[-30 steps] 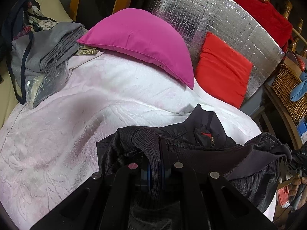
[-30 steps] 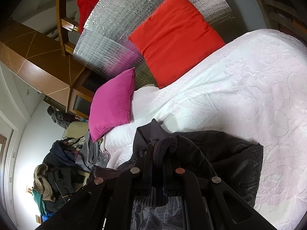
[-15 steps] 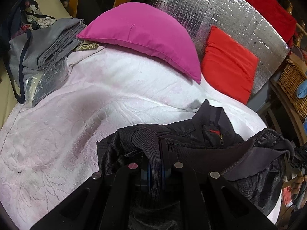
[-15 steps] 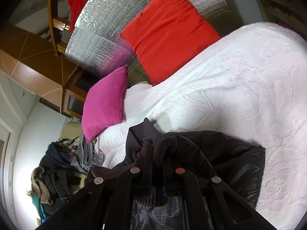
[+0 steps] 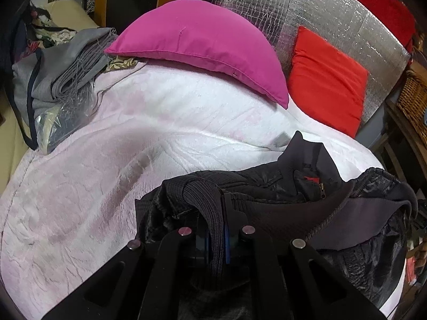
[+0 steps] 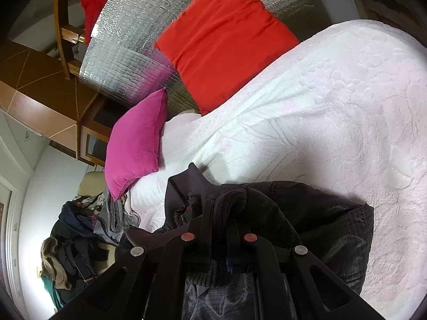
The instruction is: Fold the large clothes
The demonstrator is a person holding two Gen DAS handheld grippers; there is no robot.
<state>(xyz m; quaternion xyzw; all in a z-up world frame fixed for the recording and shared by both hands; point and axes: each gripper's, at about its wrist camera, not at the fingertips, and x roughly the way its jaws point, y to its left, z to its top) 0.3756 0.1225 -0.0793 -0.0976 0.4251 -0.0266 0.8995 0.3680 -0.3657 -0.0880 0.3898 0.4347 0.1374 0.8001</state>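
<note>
A black jacket (image 5: 280,186) with a ribbed hem, a red tag and a zipper lies bunched over the near part of the white bedspread (image 5: 133,133). My left gripper (image 5: 217,213) is shut on the jacket's ribbed hem band, which drapes over the fingers. In the right wrist view the same jacket (image 6: 320,226) spreads out on the bedspread (image 6: 347,106). My right gripper (image 6: 220,213) is shut on another part of the ribbed band. The fingertips of both grippers are hidden by cloth.
A magenta pillow (image 5: 202,45) and a red pillow (image 5: 328,80) lean on a silver foil panel (image 5: 320,8) at the head of the bed. Folded grey clothes (image 5: 58,72) lie at the left edge. A wicker basket (image 5: 413,101) stands right. A clothes pile (image 6: 72,245) sits beyond the bed.
Both grippers have moved forward over the bed with the jacket held; the pillows look nearer and the jacket collar has shifted further up the bedspread.
</note>
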